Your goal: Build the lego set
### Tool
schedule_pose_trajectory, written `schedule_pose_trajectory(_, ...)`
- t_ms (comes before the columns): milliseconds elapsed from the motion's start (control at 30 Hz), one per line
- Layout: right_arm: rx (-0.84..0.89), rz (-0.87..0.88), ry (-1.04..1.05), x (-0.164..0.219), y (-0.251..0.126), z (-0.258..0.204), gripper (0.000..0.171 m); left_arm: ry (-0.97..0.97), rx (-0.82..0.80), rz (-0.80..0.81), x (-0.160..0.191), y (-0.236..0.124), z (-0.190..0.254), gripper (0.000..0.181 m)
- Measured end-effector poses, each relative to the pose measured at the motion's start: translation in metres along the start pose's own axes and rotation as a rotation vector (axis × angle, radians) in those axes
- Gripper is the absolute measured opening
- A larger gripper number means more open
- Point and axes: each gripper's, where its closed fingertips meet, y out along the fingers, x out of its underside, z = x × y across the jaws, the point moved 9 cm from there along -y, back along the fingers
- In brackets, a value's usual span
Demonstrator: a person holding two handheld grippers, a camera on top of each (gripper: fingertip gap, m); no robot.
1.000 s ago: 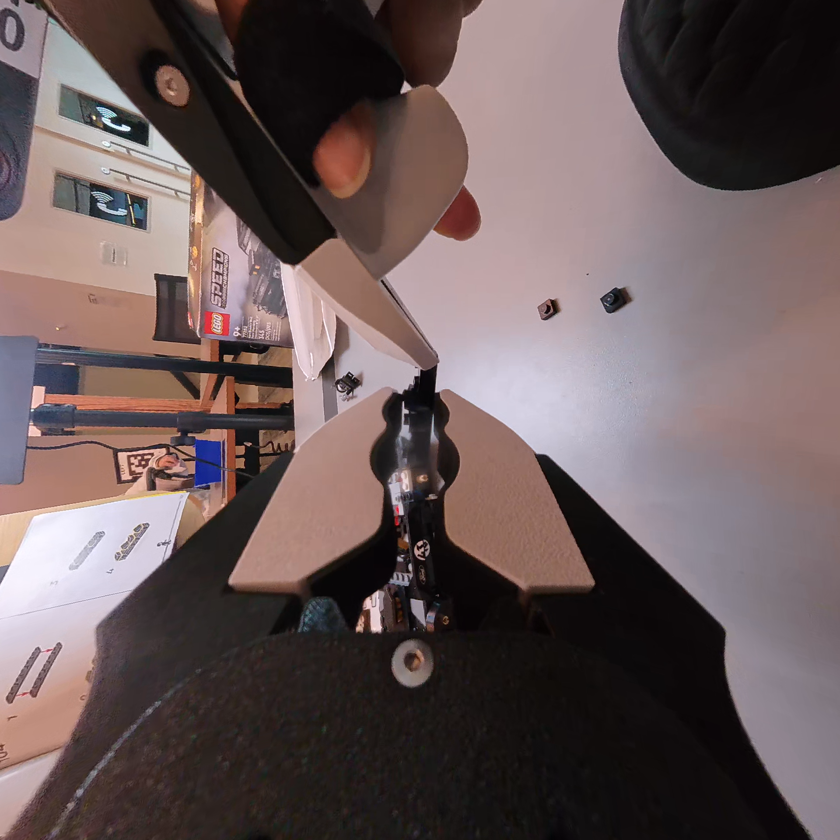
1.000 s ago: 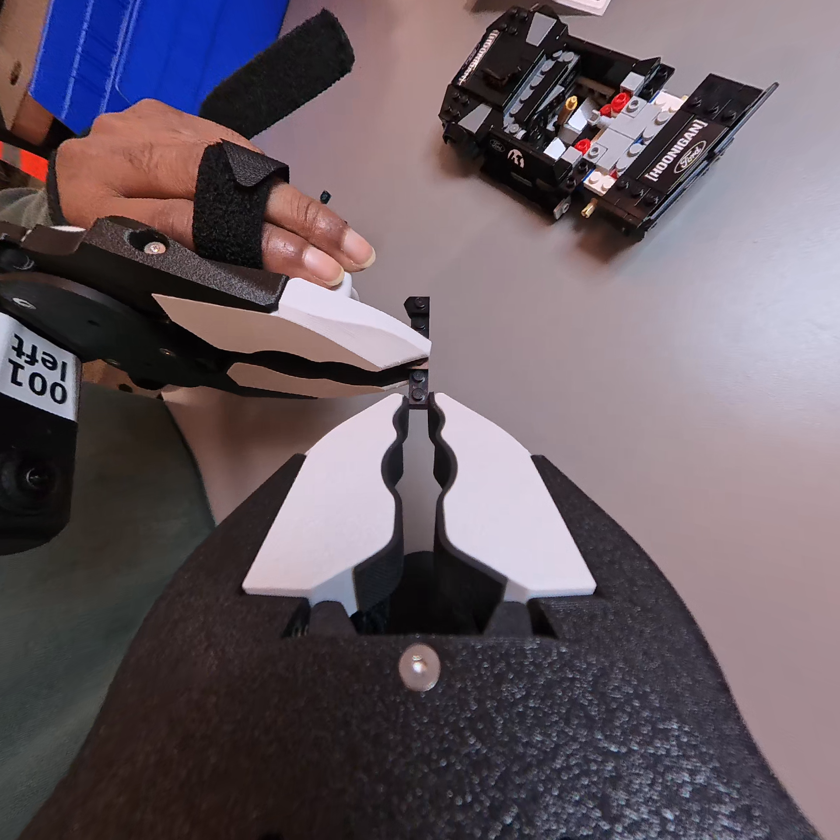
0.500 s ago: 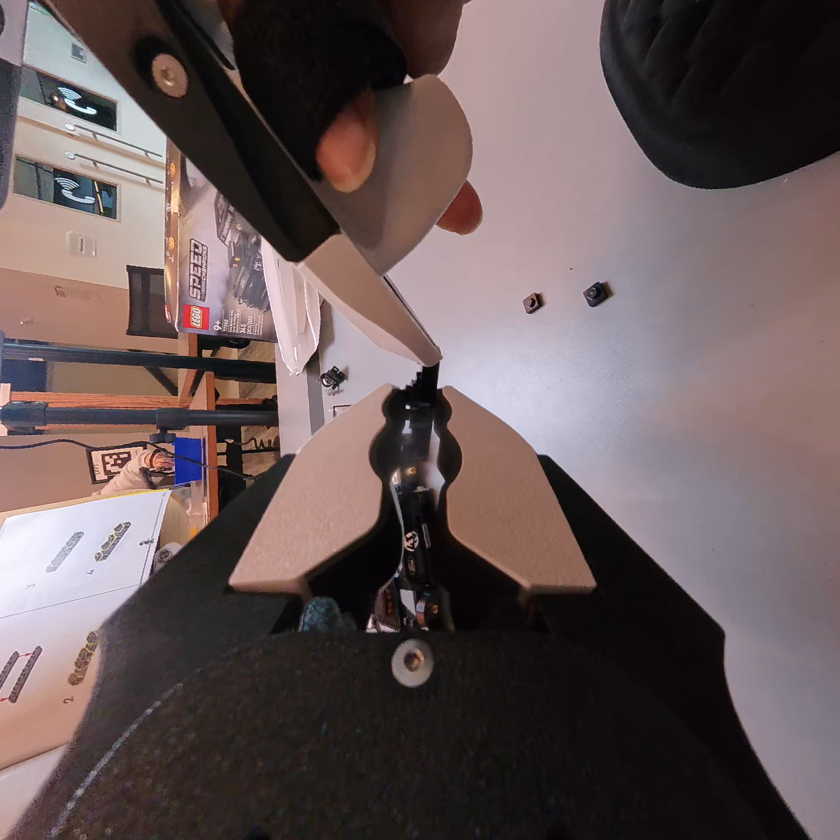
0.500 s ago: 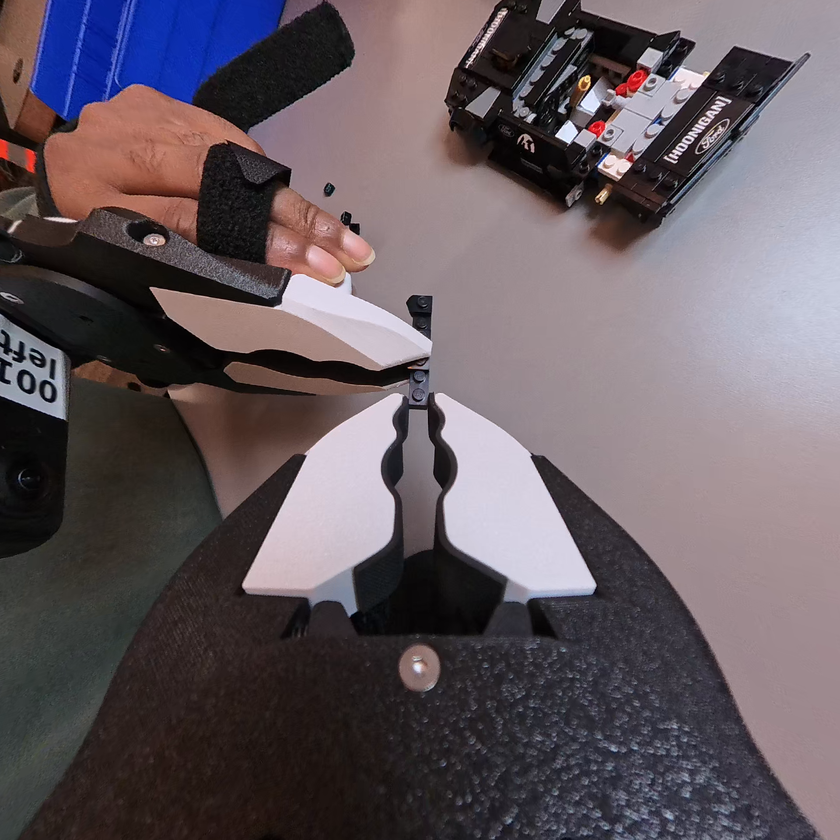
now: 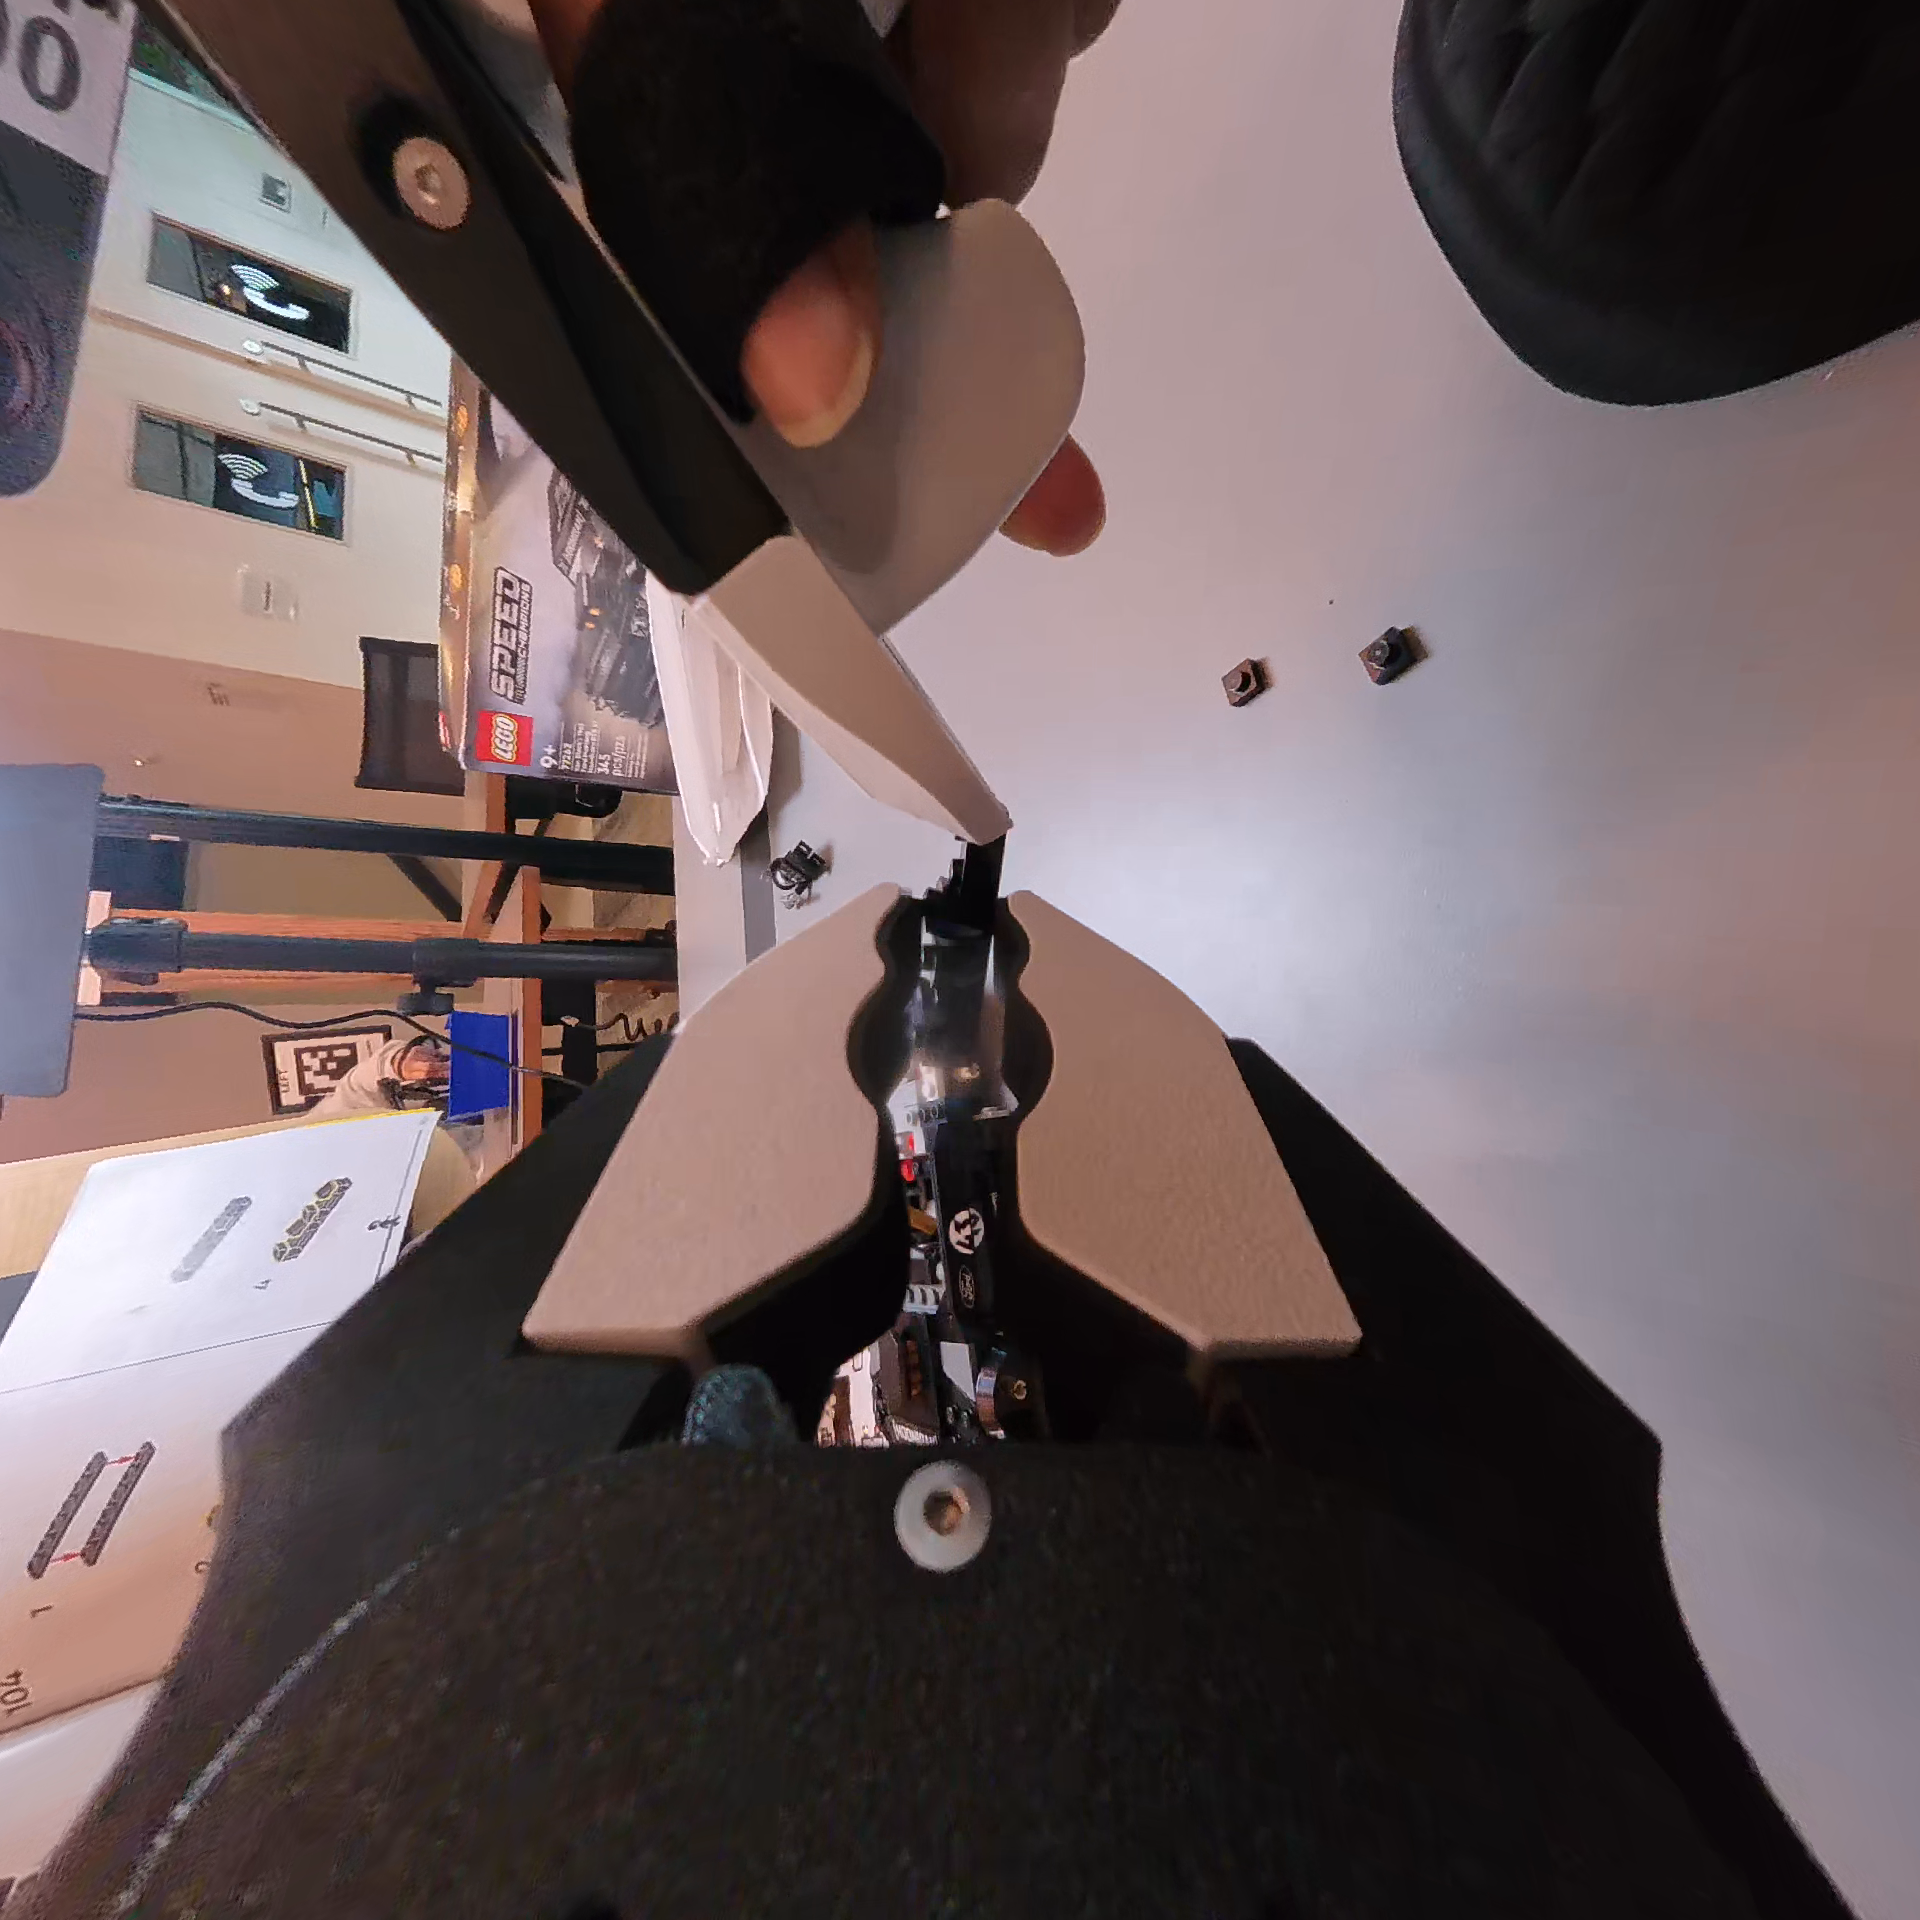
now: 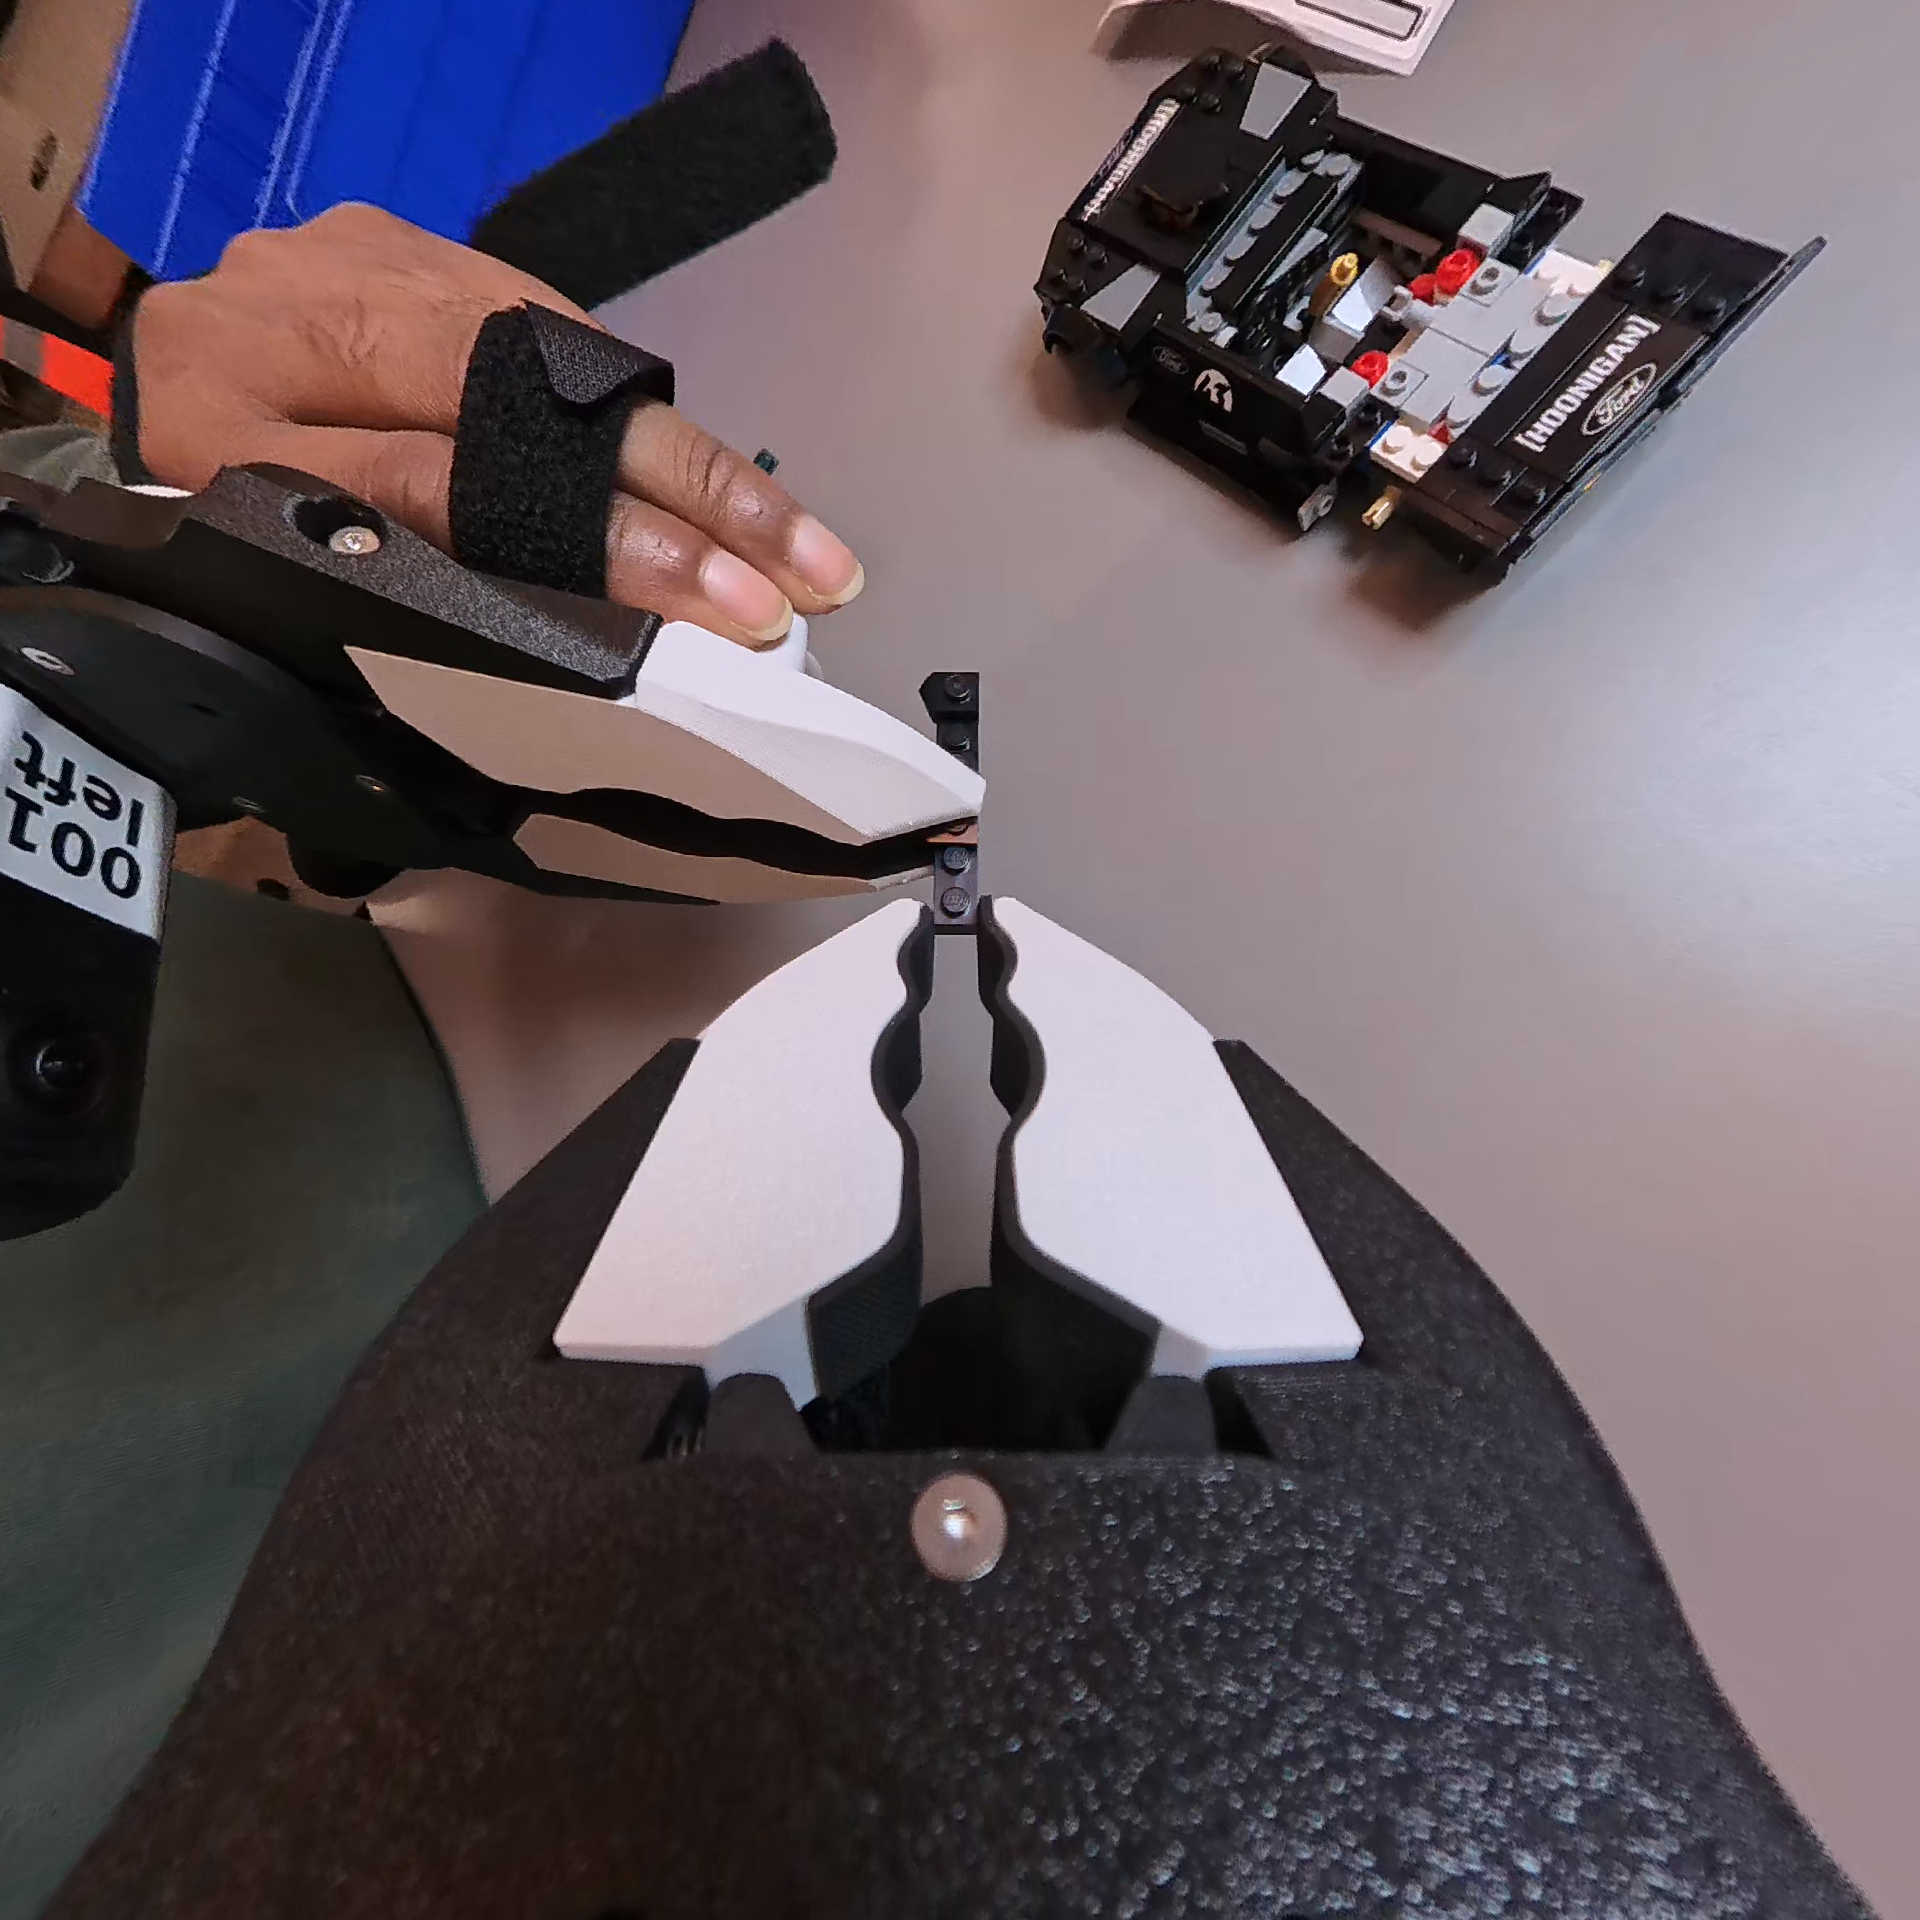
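A thin black studded Lego plate (image 6: 957, 894) with a small bracket at its far end (image 6: 951, 694) is held in the air between both grippers. My right gripper (image 6: 956, 912) is shut on its near end. My left gripper (image 6: 958, 840) comes in from the left and is shut on its middle. In the left wrist view the left gripper (image 5: 963, 906) pinches the plate (image 5: 977, 868), and the right gripper's fingertip (image 5: 982, 821) meets it from the upper left. The partly built black Lego car (image 6: 1403, 353) stands on the grey table at the far right.
The Lego box (image 5: 551, 665) and open instruction sheets (image 5: 208, 1247) lie to the left. Two small loose pieces (image 5: 1242, 681) (image 5: 1390, 655) and another (image 5: 798, 864) sit on the table. A black padded object (image 5: 1662, 187) is at the top right. A blue box (image 6: 364, 94) stands behind the hand. Left and right tips are no more than a few centimetres apart. The partly built black Lego car (image 6: 1403, 353) is about equally far from each gripper, around 15 cm.
Both grippers stay shut on the plate and joined at their tips. The pair has shifted slightly over the table, so the car sits farther right in the right wrist view.
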Motion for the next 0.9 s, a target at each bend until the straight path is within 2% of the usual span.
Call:
schedule_pose_trajectory(467,-0.027,-0.018,0.028,-0.0031,-0.0002,0.0017,0.008,-0.121,0.053,0.044,0.0037,-0.0023,-0.0057,0.016)
schedule_pose_trajectory(900,-0.041,-0.006,0.0,-0.0041,-0.004,-0.0048,0.008,-0.102,0.075,0.058,0.0024,-0.009,-0.0083,0.015)
